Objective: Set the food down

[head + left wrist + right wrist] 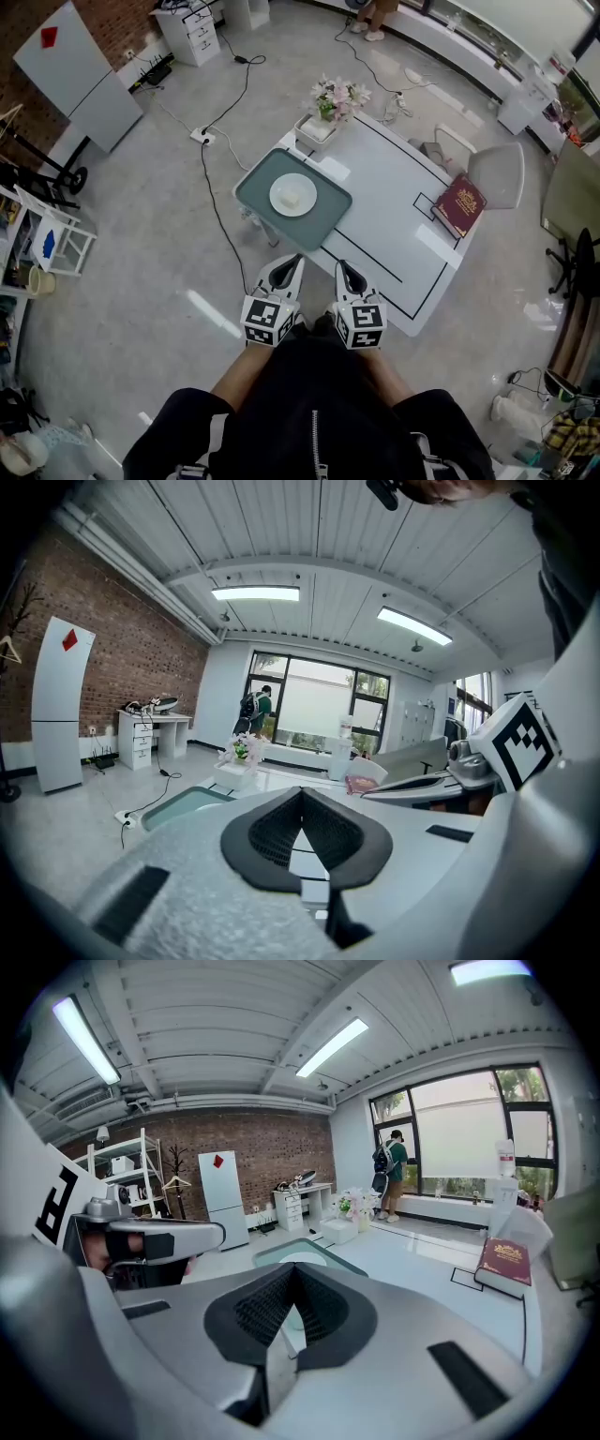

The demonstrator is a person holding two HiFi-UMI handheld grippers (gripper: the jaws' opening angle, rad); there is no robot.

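head view: we stand a little back from the white table (pixel 394 187), and both tongs are close to our body, well apart from anything on it. the left gripper (pixel 286 266) has its jaws together with nothing between them, and the left gripper view shows the dark pads meeting at the tip. the right gripper (pixel 349 272) is the same, closed and empty.

the food (pixel 292 198), a small pale piece, lies on the white plate (pixel 277 195), and the plate stands in the green tray (pixel 258 192) at the near left corner of the table. a vase of flowers (pixel 337 97) is just behind the tray, and a red book (pixel 458 204) lies well apart on the right side.

so we judge that the setting down is already done. what is left is only to finish cleanly — the tray sits close to the table edge, so we think it is best to hold both tongs low and shut, away from that corner. if we must go near again, we should come from above and slowly, so that the plate does not slide.
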